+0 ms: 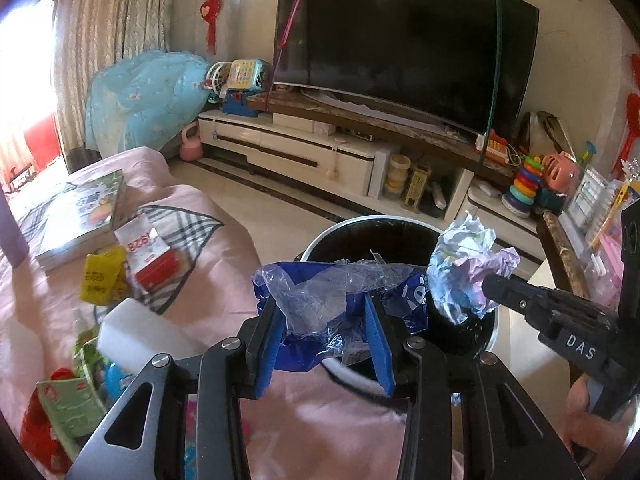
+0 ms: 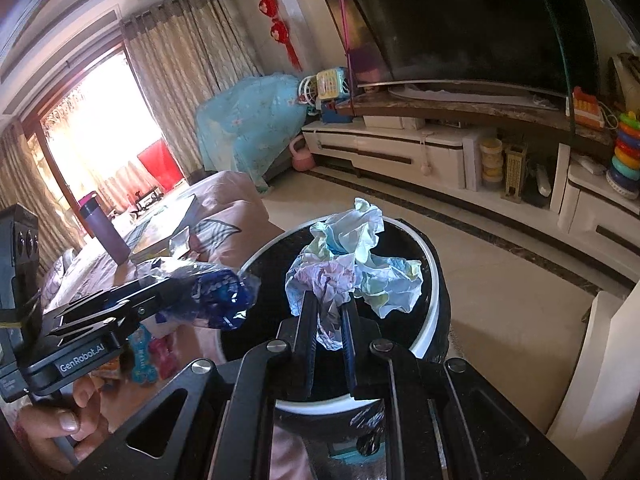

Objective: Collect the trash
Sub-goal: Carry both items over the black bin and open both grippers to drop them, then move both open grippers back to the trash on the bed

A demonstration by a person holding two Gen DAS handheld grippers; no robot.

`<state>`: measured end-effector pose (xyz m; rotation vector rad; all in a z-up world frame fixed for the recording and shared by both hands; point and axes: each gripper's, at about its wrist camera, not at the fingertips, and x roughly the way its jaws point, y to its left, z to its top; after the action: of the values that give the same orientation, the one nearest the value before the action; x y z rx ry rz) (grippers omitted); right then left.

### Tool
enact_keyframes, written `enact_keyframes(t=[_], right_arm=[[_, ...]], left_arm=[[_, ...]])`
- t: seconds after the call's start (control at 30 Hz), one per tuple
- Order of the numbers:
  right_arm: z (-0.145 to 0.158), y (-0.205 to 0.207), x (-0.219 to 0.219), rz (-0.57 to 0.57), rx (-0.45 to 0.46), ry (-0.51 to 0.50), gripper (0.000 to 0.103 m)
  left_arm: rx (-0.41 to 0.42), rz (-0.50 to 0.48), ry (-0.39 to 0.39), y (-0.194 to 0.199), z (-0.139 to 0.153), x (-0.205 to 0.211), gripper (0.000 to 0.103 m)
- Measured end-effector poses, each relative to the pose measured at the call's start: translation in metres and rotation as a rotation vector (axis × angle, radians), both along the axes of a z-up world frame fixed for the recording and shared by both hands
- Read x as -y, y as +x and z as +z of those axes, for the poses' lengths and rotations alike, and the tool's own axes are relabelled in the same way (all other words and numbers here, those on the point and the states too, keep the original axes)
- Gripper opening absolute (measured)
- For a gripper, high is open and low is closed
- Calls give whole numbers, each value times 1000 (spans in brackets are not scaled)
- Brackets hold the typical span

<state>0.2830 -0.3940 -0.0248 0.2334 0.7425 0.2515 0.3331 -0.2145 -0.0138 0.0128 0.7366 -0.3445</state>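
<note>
My left gripper (image 1: 326, 304) is shut on a crumpled blue and clear plastic wrapper (image 1: 320, 300), held just over the near rim of a black trash bin (image 1: 384, 228) with a white ring. My right gripper (image 2: 330, 300) is shut on a ball of crumpled pastel paper (image 2: 352, 256), held above the bin's (image 2: 428, 320) open mouth. In the left wrist view the right gripper (image 1: 486, 282) comes in from the right with the paper (image 1: 468, 268) at its tip. In the right wrist view the left gripper (image 2: 160, 284) comes in from the left with the wrapper (image 2: 216, 296).
A pink-covered surface (image 1: 224, 280) left of the bin carries a book (image 1: 80, 216), a red and white box (image 1: 148, 256), a yellow packet (image 1: 100, 280), a white block (image 1: 140, 332) and a purple bottle (image 2: 102, 228). A TV cabinet (image 1: 304, 148) stands beyond bare floor.
</note>
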Motion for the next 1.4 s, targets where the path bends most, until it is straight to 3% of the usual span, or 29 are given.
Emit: enact_keyframes(t=[0.17,0.27,0.33,0.5,0.63,0.83,1.4], right_arm=[[-9,11,2,11,-22,-9,13],[-13,16,4,15,-38,-7,16],[-14,17,7,12,-47,4,30],[-12,12,15,-9,-37,35,51],[-7,5,15,-20,-17,64,75],[-3,-8,5,-18,1,105,97],[-18,-40,-73,85,-64,178,99]], left_arm=[[-17,8,16,13,-10,7,44],[-36,29,16,19,-14,10,55],[-43,39,13,19,-14,9,62],[-35,52,-1,8,-11,2,72],[-27,66,-6,-11,-11,-10,75],[-34,93,-16,-46,-13,-35,77],[-7,224,-74,-149,7,-130,78]])
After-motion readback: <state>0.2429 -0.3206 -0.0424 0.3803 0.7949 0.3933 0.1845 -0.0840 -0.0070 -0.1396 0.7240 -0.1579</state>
